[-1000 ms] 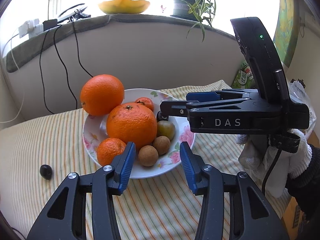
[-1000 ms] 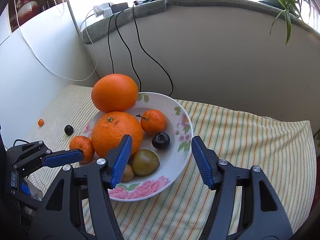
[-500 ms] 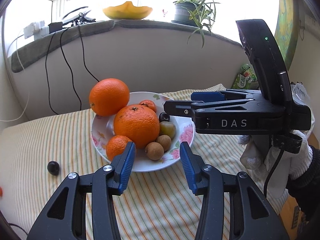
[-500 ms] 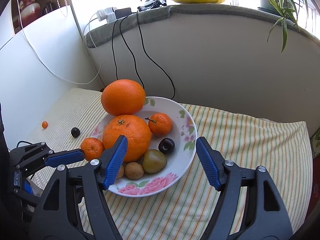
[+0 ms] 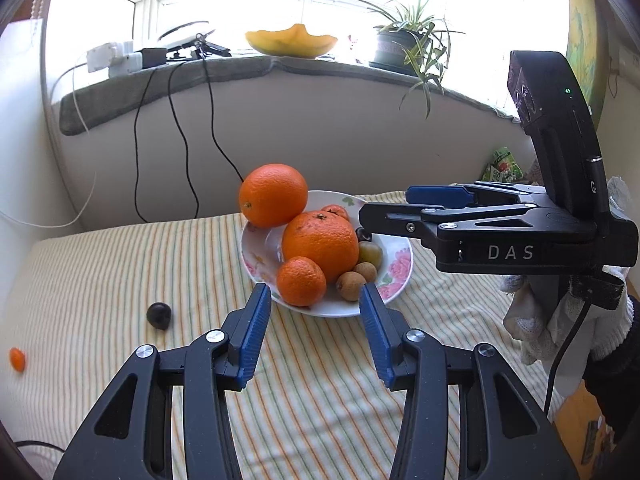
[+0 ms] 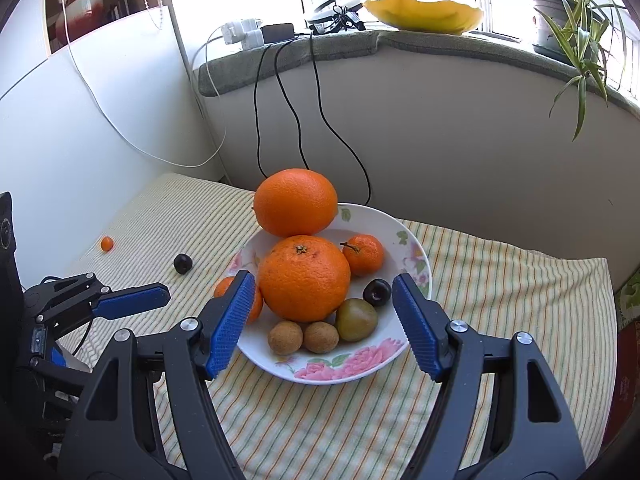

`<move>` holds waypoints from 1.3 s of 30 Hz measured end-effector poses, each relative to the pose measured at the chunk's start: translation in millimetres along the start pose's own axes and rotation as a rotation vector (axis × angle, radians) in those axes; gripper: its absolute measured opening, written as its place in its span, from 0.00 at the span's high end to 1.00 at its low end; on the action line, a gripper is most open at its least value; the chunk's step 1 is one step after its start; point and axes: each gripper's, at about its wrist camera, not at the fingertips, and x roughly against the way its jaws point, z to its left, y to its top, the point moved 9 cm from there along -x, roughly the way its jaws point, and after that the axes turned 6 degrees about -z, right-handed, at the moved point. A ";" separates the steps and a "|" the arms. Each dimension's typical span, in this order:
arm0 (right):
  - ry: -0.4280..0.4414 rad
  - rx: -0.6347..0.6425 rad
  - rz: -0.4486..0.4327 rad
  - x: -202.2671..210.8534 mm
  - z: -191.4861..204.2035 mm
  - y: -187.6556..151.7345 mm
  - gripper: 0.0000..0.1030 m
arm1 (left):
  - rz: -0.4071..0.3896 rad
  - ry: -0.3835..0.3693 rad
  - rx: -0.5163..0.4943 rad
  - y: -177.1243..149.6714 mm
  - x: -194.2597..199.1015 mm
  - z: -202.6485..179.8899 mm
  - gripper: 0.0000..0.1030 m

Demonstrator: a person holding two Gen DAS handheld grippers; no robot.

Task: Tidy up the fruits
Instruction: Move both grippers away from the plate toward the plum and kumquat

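A flowered white plate on the striped cloth holds two big oranges, tangerines, a dark plum, a green fruit and two brown longans. A second dark plum and a tiny orange kumquat lie loose on the cloth left of the plate. My left gripper hovers open and empty in front of the plate. My right gripper is open wider, also empty, short of the plate's near side.
A gloved hand holds the right gripper's handle. Black cables hang from a power strip on the grey sill, which also carries a yellow bowl and a potted plant. A white wall borders the cloth on the left.
Both grippers have drawn back and risen from the plate, so it looks smaller and the loose plum and kumquat come into view. The right jaws have widened.
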 end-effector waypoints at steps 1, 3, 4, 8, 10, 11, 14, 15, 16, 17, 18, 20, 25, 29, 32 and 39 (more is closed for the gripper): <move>0.004 0.007 -0.001 0.7 4.7 1.1 0.28 | -0.004 0.005 0.002 -0.4 3.5 3.1 0.56; 0.010 0.023 0.001 1.3 15.1 2.7 0.28 | -0.012 0.017 0.005 -0.6 10.4 9.7 0.56; 0.013 0.033 0.001 1.4 20.6 3.4 0.28 | -0.016 0.023 0.007 -0.7 13.6 12.7 0.56; 0.023 0.068 -0.001 2.6 42.0 5.4 0.28 | -0.031 0.041 0.018 -1.9 26.7 25.4 0.56; 0.031 0.082 -0.001 2.8 52.7 6.3 0.28 | -0.035 0.052 0.022 -3.0 31.2 31.5 0.56; 0.036 0.088 -0.001 2.4 57.5 6.8 0.28 | -0.036 0.057 0.024 -4.0 33.4 34.6 0.56; 0.046 0.104 0.001 1.0 70.4 7.0 0.28 | -0.039 0.072 0.038 -7.0 39.7 46.4 0.53; 0.049 0.109 0.002 0.6 74.2 6.8 0.28 | -0.042 0.076 0.045 -7.9 41.9 50.1 0.51; 0.052 0.114 0.004 0.0 77.7 6.6 0.28 | -0.045 0.082 0.050 -8.6 44.0 54.2 0.51; 0.054 0.119 0.005 -0.9 81.3 6.4 0.28 | -0.046 0.086 0.054 -9.7 46.0 57.8 0.51; 0.057 0.122 0.007 -1.8 84.3 6.1 0.28 | -0.047 0.092 0.058 -10.8 48.0 61.7 0.51; 0.064 0.127 0.012 -3.7 90.3 5.6 0.28 | -0.049 0.104 0.064 -14.8 52.6 69.5 0.51; 0.082 0.143 0.013 -6.0 103.5 4.0 0.23 | -0.043 0.144 0.101 -29.5 62.9 97.4 0.51; 0.108 0.147 0.011 -8.4 116.0 2.8 0.23 | -0.035 0.185 0.131 -43.7 71.9 122.7 0.51; 0.128 0.154 0.011 -13.0 127.2 1.3 0.23 | -0.030 0.218 0.153 -53.7 78.5 142.5 0.51; 0.182 0.136 0.009 -34.9 157.9 -6.7 0.23 | -0.037 0.311 0.203 -62.8 98.5 195.4 0.51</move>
